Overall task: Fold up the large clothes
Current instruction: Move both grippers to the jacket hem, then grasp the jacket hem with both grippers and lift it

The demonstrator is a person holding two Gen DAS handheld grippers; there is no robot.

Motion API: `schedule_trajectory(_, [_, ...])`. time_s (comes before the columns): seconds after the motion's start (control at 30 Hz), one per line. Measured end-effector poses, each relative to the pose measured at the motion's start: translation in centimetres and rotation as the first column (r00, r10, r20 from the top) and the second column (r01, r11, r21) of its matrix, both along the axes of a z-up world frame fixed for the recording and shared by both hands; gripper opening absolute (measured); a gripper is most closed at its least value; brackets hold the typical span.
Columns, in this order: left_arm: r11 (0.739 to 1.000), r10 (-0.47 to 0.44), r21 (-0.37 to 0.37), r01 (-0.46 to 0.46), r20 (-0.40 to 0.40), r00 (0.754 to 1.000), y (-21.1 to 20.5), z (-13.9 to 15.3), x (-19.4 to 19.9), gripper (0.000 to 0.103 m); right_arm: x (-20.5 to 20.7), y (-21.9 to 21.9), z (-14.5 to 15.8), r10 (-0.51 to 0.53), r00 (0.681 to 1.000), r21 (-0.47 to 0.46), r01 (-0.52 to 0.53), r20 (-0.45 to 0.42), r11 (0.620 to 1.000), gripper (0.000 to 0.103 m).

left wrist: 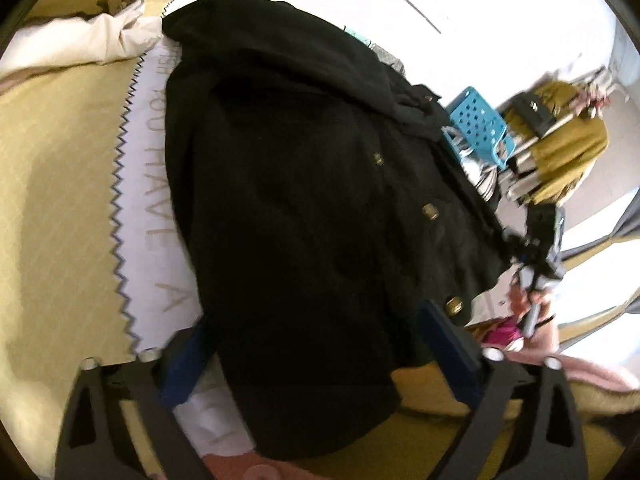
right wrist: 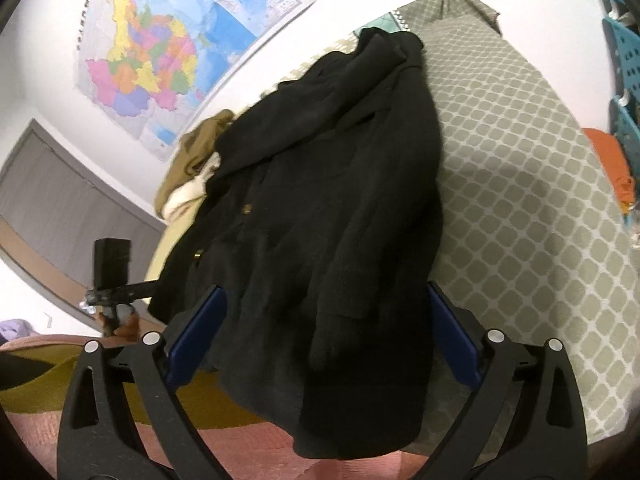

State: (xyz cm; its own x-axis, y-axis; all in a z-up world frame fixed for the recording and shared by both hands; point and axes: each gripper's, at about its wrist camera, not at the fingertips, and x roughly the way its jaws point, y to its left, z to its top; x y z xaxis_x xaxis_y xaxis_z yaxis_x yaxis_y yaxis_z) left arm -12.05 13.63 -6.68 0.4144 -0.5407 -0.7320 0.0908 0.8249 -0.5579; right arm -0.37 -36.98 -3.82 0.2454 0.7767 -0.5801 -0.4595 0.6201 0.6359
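Left wrist view, woolly black coat (left wrist: pixel 304 184), brass buttons (left wrist: pixel 431 211), open left claw (left wrist: pixel 316 344)

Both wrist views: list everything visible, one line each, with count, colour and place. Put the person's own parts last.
Coat: one, black with brass buttons, spread on the bed, between both grippers' open fingers.
Bed cover: one, grey-green lattice pattern, under and right of the coat in the right wrist view.
Printed sheet: one, white with a zigzag edge and grey lettering, left of the coat.
Olive and cream clothes: one heap, beyond the coat near the wall.
Map: one, multicoloured, on the wall.
Basket: one, blue and perforated, beyond the bed.
Left gripper: one, black with blue pads, open, at the coat's hem.
Right gripper: one, black with blue pads, open, at the coat's hem.
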Motion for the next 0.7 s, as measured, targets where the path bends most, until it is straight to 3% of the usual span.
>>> schedule_trajectory(0.03, [1.0,-0.005,0.005,0.005,-0.002,1.0,-0.2,-0.1,0.1,0.077,0.0,-0.1,0.0,0.003,1.0,0.009,-0.003,0.001,1.0,0.083])
schedule_trajectory(0.17, [1.0,-0.018,0.022,0.018,-0.004,1.0,-0.1,-0.2,0.0,0.075,0.0,-0.5,-0.4,-0.001,1.0,0.005,0.001,-0.014,1.0,0.083])
schedule_trajectory(0.3, [0.999,-0.042,0.001,0.042,0.0,0.999,-0.7,-0.2,0.4,0.09,-0.4,0.5,-0.2,0.023,1.0,-0.016,-0.023,0.003,1.0,0.087])
schedule_trajectory(0.33, [0.999,-0.043,0.013,0.042,0.004,0.999,-1.0,-0.2,0.5,0.091,-0.4,0.6,-0.3,0.024,1.0,-0.008,-0.024,-0.001,1.0,0.079])
schedule_trajectory(0.37, [0.999,-0.039,0.024,0.039,0.006,0.999,-1.3,-0.1,0.5,0.091,-0.2,0.6,-0.4,0.03,0.999,0.014,-0.03,-0.022,0.999,0.055])
schedule_trajectory(0.4, [0.999,-0.027,0.036,0.026,0.009,1.0,-1.4,0.0,0.6,0.086,-0.1,0.6,-0.8,0.038,0.998,0.043,-0.035,-0.053,0.998,0.043])
schedule_trajectory(0.43, [0.999,-0.01,0.048,0.01,0.008,1.0,-1.2,0.0,0.7,0.071,0.1,0.7,-1.3,0.046,0.995,0.065,-0.04,-0.084,0.997,0.031])
schedule_trajectory(0.47, [0.998,0.017,0.065,-0.017,0.002,1.0,-0.9,-0.1,0.7,0.06,0.0,0.9,-1.4,0.052,0.995,0.066,-0.046,-0.086,0.997,0.027])
schedule_trajectory(0.5, [0.997,0.047,0.068,-0.046,-0.02,0.999,-0.4,-0.3,0.9,0.041,-0.1,1.0,-1.3,0.053,0.995,0.071,-0.047,-0.083,0.996,0.025])
schedule_trajectory(0.6, [0.996,0.091,0.011,-0.091,-0.028,0.995,0.7,0.0,1.0,0.024,-0.3,0.6,-0.3,0.034,0.997,0.149,-0.024,-0.07,0.989,0.016])
schedule_trajectory(0.7, [0.992,0.116,-0.044,-0.115,0.011,0.993,1.7,1.5,0.5,0.019,-1.4,0.2,2.5,0.017,1.0,0.215,-0.017,0.001,0.976,0.013])
